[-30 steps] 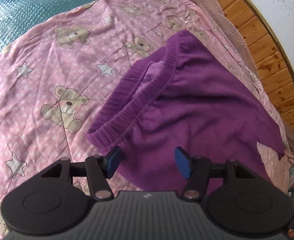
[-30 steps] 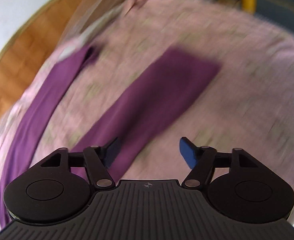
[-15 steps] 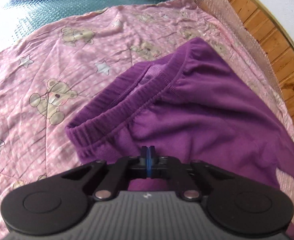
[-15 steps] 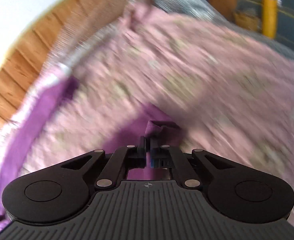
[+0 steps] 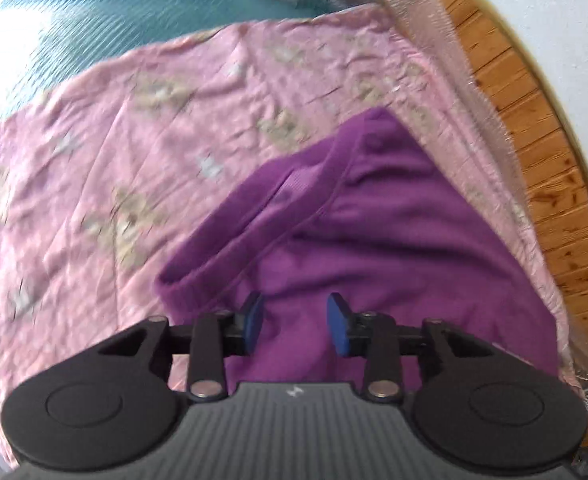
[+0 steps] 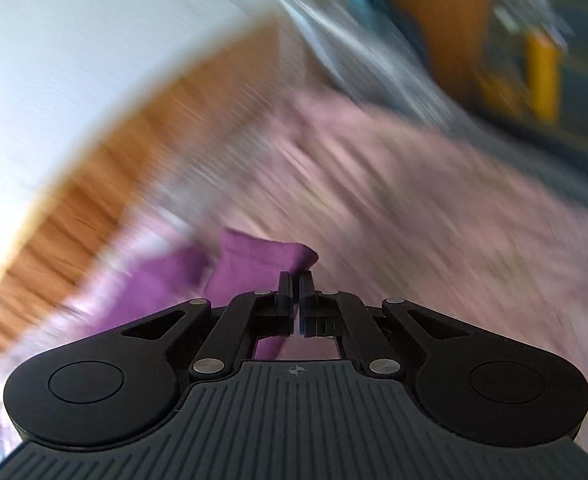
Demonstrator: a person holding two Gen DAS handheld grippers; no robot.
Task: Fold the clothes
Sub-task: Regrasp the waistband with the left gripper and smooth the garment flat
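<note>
On the left wrist view, the left gripper point(image 5: 295, 324) hovers with its jaws apart over the waistband end of one pair of purple trousers point(image 5: 373, 240) lying on the single pink bear-print sheet point(image 5: 154, 160). Through the blurred right wrist view, the right gripper point(image 6: 295, 300) is clamped on a trouser leg end, lifted off the sheet; I judge the lengthwise fold is under way, and the next move calls for laying that end at the waistband.
</note>
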